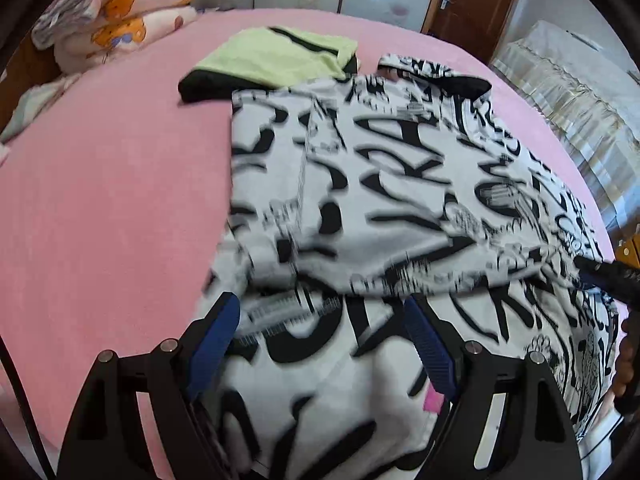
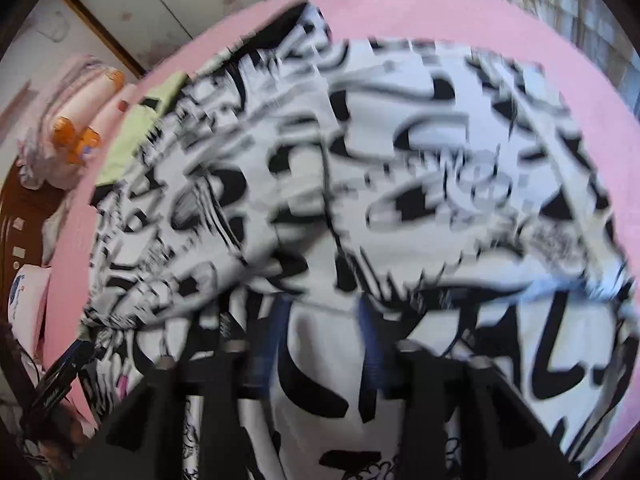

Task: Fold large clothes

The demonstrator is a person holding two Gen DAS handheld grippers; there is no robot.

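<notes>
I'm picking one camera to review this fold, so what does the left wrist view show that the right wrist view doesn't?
Only the left wrist view: a brown door, a lace-covered piece of furniture, and the left gripper sharp, jaws open above the cloth. Only the right wrist view: the right gripper, blurred, with cloth between its fingers. Both: the black-and-white printed garment on the pink bedsheet, the folded green and black garment, and the stacked bear-print bedding.

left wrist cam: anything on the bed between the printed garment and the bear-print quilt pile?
Only the folded green-and-black garment, touching the black-and-white printed garment. From there to the quilt pile it is bare pink sheet.
</notes>
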